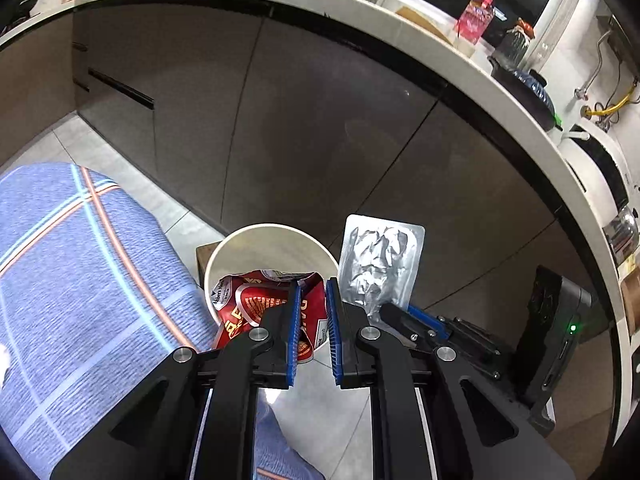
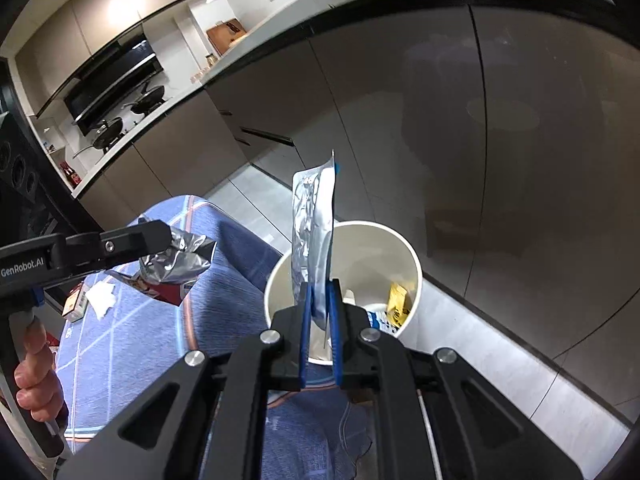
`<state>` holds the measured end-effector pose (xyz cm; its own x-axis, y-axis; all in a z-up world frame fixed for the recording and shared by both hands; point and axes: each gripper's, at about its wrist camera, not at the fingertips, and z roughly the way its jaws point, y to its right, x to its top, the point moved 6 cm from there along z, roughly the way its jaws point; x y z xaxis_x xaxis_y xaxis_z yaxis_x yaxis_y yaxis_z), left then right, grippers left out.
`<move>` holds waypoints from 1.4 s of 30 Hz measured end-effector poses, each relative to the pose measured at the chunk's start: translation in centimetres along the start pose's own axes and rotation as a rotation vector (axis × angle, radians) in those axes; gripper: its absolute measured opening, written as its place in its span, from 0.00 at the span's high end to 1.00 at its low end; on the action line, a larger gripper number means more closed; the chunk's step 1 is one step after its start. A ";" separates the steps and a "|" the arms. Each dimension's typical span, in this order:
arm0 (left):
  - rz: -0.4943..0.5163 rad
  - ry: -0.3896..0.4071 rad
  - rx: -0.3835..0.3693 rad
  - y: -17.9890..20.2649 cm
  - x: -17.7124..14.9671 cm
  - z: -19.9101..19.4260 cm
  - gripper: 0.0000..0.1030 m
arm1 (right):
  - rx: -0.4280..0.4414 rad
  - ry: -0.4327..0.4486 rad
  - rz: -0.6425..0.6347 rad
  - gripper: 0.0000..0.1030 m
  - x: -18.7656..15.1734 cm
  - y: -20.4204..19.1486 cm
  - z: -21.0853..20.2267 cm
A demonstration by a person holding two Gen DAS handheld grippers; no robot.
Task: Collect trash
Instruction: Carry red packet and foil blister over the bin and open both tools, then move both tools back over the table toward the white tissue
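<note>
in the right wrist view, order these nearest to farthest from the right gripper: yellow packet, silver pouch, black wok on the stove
1. Silver pouch: clamped in the right gripper, standing up above the cup.
2. Yellow packet: inside the white cup, just right of the gripper.
3. Black wok: far off on the stove, upper left.

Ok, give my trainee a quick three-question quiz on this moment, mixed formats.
1. True or false: the right gripper is shut on a silver foil pouch.
2. What does the left gripper hold? A) a red snack wrapper B) a glass bottle C) nothing
3. Fill in: both grippers are over the white ____, which already holds a yellow packet.

Key:
1. True; the pouch stands upright between the pads.
2. A; the red snack wrapper is pinched in the closed jaws, over the bin's mouth.
3. bin
</note>
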<state>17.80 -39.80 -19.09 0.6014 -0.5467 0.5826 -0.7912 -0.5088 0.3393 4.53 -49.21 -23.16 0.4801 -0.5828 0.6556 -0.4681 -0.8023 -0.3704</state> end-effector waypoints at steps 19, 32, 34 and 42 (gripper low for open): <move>0.016 -0.032 0.082 -1.5 0.4 8.6 0.24 | -0.065 -0.144 -0.105 0.48 -2.2 4.0 7.8; 0.006 0.040 0.157 -2.0 0.8 5.9 0.08 | -0.067 -0.132 -0.138 0.03 -3.0 3.5 6.7; 0.011 0.051 0.170 -2.0 1.0 4.9 0.08 | -0.065 -0.133 -0.146 0.03 -2.7 3.0 6.5; -0.010 0.108 0.199 -2.0 1.3 0.7 0.08 | -0.071 -0.093 -0.189 0.03 -1.5 0.7 4.3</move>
<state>20.23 -39.93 -19.51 0.5848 -0.4721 0.6596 -0.7416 -0.6406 0.1990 6.65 -49.45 -27.29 0.6287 -0.4354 0.6443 -0.4133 -0.8889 -0.1973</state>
